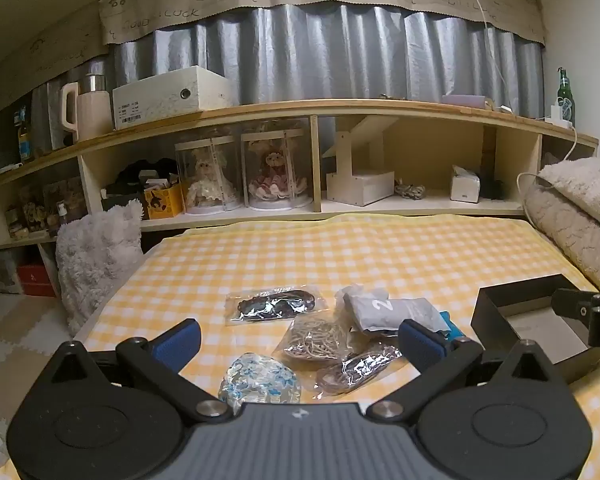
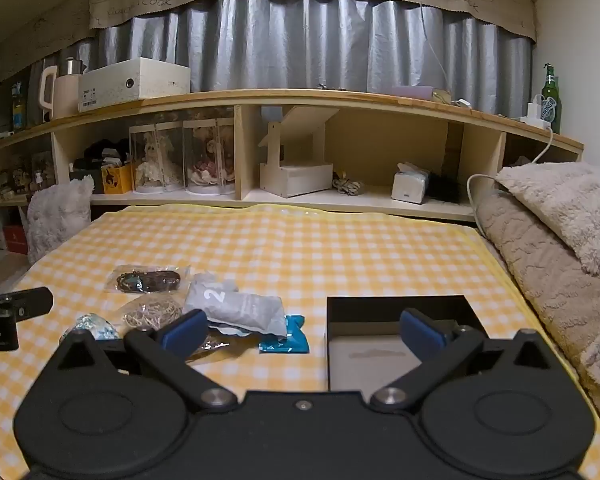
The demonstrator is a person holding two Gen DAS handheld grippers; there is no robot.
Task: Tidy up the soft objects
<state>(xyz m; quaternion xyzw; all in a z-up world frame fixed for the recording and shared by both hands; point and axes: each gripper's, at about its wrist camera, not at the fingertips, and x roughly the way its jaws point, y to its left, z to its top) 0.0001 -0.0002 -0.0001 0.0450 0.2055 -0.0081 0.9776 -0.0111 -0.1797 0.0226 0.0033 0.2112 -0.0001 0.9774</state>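
Several soft packets lie on the yellow checked cloth. Among them are a dark item in a clear bag, a beige cord bundle, a grey pouch with a "2", a blue-flowered fabric piece, a brown bagged item and a teal packet. A black open box stands to their right. My left gripper hovers open above the packets. My right gripper is open, its right finger over the box, holding nothing.
A wooden shelf unit with dolls in clear cases, boxes and tissue runs behind the bed. A fluffy grey cushion leans at the left edge. Beige blankets and a pillow pile along the right side.
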